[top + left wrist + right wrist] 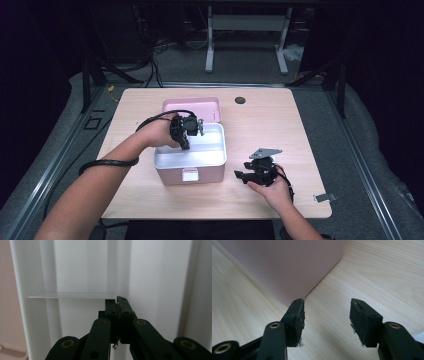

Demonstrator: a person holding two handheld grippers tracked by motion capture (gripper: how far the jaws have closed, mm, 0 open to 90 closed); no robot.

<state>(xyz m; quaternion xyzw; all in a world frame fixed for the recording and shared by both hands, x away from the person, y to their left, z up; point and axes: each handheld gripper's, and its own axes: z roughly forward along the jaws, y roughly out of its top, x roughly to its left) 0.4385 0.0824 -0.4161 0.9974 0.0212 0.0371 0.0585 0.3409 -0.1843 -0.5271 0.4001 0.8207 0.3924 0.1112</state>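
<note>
A pink box (pixel 172 176) stands open mid-table, its lid (pixel 192 106) leaning back, with a white tray (pixel 212 156) inside. My left gripper (pixel 186 146) reaches down into the tray. In the left gripper view its jaws (pixel 117 300) are pressed together on the edge of a thin white partition (pixel 116 270) that runs straight into their seam. My right gripper (pixel 241 175) rests low on the table to the right of the box, pointing at it. It is open (pixel 327 312) with bare wood between the pads, and the pink box wall (pixel 287 265) is just ahead.
The wooden table (pixel 280 125) has a small round black cap (pixel 240 100) behind the box and a little metal plate (pixel 324 197) at its front right edge. A white latch (pixel 190 174) sits on the box's front wall.
</note>
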